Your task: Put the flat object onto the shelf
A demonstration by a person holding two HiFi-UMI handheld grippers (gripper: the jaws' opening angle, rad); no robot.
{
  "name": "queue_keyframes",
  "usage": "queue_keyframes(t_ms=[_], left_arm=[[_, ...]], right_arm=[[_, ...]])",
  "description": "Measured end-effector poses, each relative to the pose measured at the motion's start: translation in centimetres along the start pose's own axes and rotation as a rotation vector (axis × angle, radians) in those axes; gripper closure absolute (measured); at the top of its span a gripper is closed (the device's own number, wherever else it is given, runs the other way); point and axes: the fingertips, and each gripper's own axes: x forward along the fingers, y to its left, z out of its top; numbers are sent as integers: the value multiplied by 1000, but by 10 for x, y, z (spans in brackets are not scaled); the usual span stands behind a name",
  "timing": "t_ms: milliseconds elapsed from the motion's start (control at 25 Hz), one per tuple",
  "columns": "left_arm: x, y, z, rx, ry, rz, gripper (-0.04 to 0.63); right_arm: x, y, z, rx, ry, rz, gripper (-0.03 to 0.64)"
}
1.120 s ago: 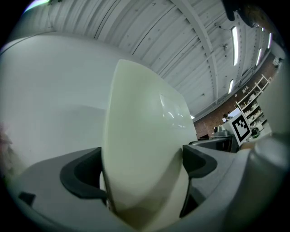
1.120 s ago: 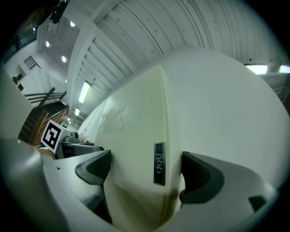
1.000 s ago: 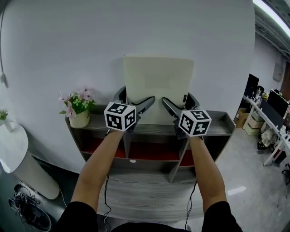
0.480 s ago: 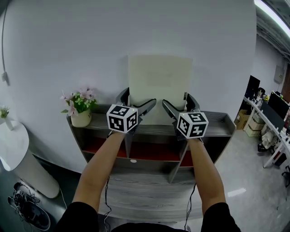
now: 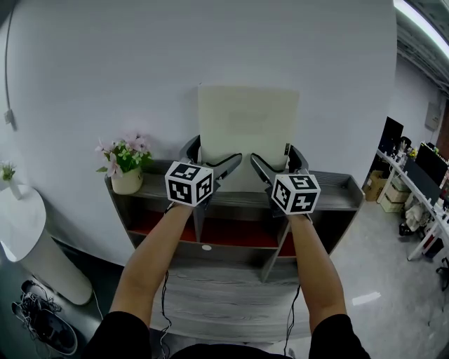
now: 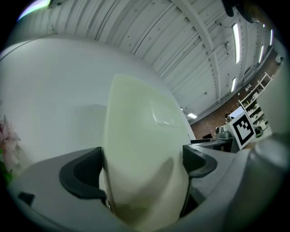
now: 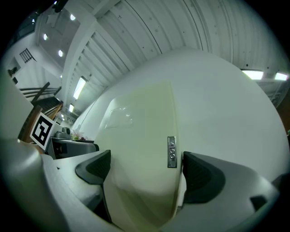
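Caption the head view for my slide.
Left gripper and right gripper hold the cream panel upright over the grey shelf.

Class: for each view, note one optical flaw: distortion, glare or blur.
Head view: the grey wooden shelf bows from wide-angle distortion. Left gripper view: fisheye; the flat cream panel looks soft, with faint glare. Right gripper view: fisheye; ceiling strip lights blow out.

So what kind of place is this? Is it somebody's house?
Probably an office, not a house: desks with screens stand at the right, strip lights run along the ceiling, and a grey shelf with a flower pot stands against a bare white wall.
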Motion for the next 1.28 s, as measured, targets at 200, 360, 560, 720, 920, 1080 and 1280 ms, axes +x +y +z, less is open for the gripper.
queue_keyframes(t_ms=[200,360,560,720,920,1080,1280], left_arm=[[-6,-1,9,13,-18,15,50],[-21,0,21,4,-64,44,51],[-56,-4,35,-9,-144,74,51],[-93,-17,33,28,-161,84,51],[-133,-41,19,71,-174,113,73],[-161,-44,-5,4,-202,197,311],[-180,-44,-27,-54,-196,263,563]], right_arm=[[-4,-1,1,-6,-6,-15,135],[-18,-1,9,-21,-35,-28,135],[-48,1,24,-31,-103,-46,135],[-83,15,26,-81,-145,-57,137],[-132,38,16,-92,-184,-88,138],[-154,59,-6,-110,-144,-85,166],[-167,74,-29,-111,-109,-80,503]])
